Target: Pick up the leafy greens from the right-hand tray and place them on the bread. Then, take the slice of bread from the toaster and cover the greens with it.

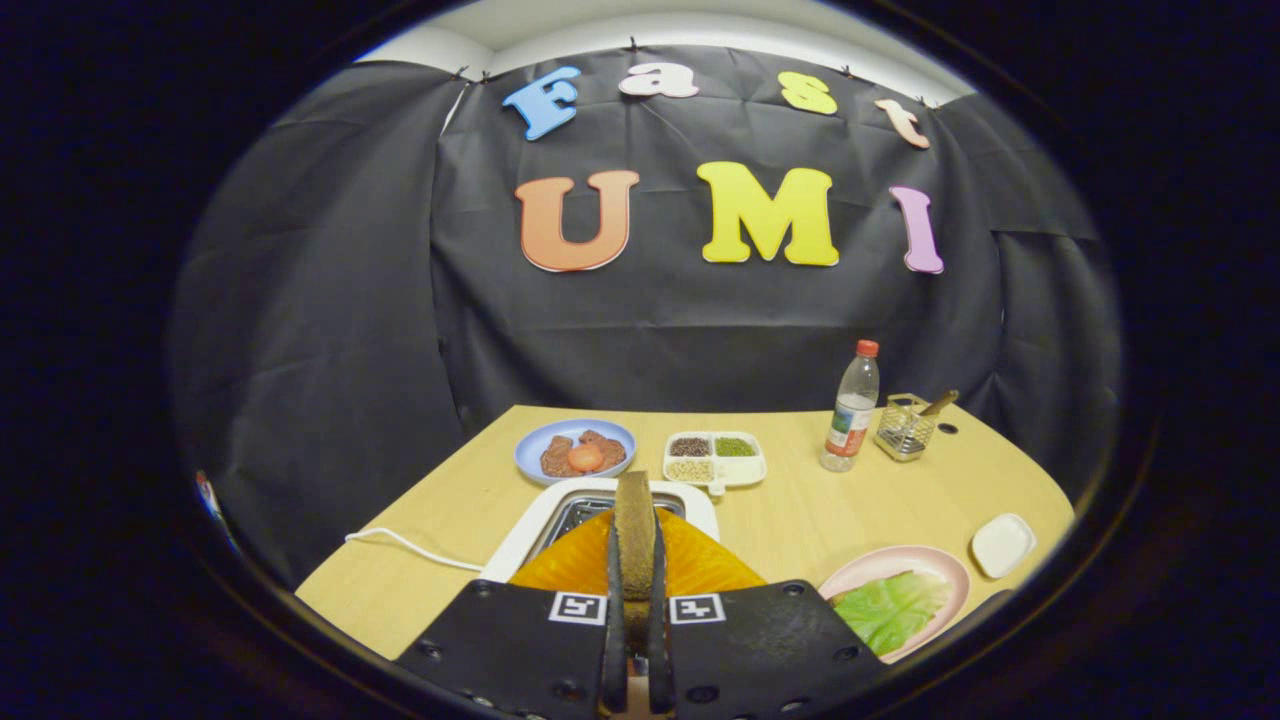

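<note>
The claw (634,560) sits at the bottom centre of the frame, its two fingers (612,640) drawn close together and pressing on a slice of bread (634,530) held edge-on and upright between them, the brown crust facing the camera. Just behind the slice lies something orange and ribbed (700,565), spreading to either side of the fingers; what it is I cannot tell. Beyond that stands the white toaster (540,530), its slot open at the top, with a white cord (410,545) trailing off to the left across the wooden counter (780,510).

In the lower right of the frame a pink plate (935,562) carries the leafy greens (890,610), well to the right of the claw. Beside it, further right, is a small white dish (1002,545).

Toward the middle of the frame rest a blue plate (530,450) with brown pieces and a red round thing, and a white divided tray (748,470) of seeds. To the right stand a clear bottle (852,405) with a red cap and a wire basket (905,428).
</note>
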Motion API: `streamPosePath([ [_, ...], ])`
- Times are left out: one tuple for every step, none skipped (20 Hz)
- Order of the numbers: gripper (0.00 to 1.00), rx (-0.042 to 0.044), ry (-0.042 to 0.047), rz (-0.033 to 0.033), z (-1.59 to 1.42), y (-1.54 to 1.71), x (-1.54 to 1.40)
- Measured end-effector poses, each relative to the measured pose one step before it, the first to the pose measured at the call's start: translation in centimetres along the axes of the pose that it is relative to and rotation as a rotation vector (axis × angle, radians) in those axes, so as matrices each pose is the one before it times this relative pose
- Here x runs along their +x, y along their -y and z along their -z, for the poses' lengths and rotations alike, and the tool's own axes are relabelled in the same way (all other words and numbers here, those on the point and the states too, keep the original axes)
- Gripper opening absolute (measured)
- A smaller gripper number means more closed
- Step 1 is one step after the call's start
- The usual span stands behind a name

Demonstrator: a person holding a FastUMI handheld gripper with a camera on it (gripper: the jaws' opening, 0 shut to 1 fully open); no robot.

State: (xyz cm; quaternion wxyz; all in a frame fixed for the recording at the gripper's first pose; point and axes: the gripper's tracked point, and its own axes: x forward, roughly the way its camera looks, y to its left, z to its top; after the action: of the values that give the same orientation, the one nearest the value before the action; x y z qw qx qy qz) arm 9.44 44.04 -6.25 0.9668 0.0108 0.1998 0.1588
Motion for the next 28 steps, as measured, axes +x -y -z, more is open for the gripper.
streamPosePath([
  [0.08,0.00256,0.00871,-0.00473,-0.322,0.061,-0.051],
  [0.08,0.00670,0.00640,-0.00696,-0.380,-0.036,-0.240],
  [0.08,0.00682,0.01357,-0.00755,-0.553,-0.019,-0.318],
  [0.08,0.00691,0.01941,-0.00748,-0.780,-0.016,-0.518],
  [0.08,0.00362,0.02464,-0.00454,-0.892,0.060,-0.401],
  [0.08,0.00215,0.02258,-0.00058,-0.884,0.258,-0.450],
  [0.08,0.00550,0.01910,0.00040,-0.724,0.263,-0.493],
  [0.08,0.00686,0.01618,-0.00173,-0.779,0.305,-0.423],
  [0.08,0.01156,0.01290,-0.00290,-0.639,0.225,-0.541],
  [0.08,0.01469,0.01068,-0.00372,-0.665,0.406,-0.480],
  [0.08,0.01153,0.01127,-0.00219,-0.538,0.301,-0.416],
  [0.08,0.00664,0.01100,-0.00293,-0.621,0.273,-0.512],
  [0.08,0.00826,0.01344,0.00069,-0.634,0.347,-0.541],
  [0.08,0.00916,0.01653,0.00030,-0.651,0.470,-0.541],
  [0.08,0.01000,0.01395,-0.00149,-0.526,0.421,-0.611],
  [0.08,0.00722,0.00833,0.00170,-0.409,0.574,-0.545],
  [0.08,0.00119,0.00876,0.01005,-0.179,0.918,-0.588],
  [0.08,-0.00170,0.00974,0.01694,-0.045,1.183,-0.523],
  [0.08,-0.00307,0.00740,0.01849,0.228,1.030,-0.430],
  [0.08,0.00016,0.00218,0.01662,0.281,1.182,-0.303],
  [0.08,0.00475,-0.00309,0.01829,0.635,1.126,-0.055],
  [0.08,0.00754,-0.00672,0.01429,0.592,1.178,-0.109],
  [0.08,0.01035,-0.00894,0.00889,0.689,0.929,0.037],
  [0.08,0.01132,-0.00864,0.00593,0.683,0.881,0.082],
  [0.08,0.00939,-0.00756,0.01015,0.806,0.922,0.167],
  [0.08,-0.00193,-0.01042,0.01525,0.816,0.953,0.139],
  [0.08,-0.00482,-0.00859,0.01231,0.911,0.810,0.022],
  [0.08,0.00008,-0.01005,0.00765,0.747,0.630,0.233],
])
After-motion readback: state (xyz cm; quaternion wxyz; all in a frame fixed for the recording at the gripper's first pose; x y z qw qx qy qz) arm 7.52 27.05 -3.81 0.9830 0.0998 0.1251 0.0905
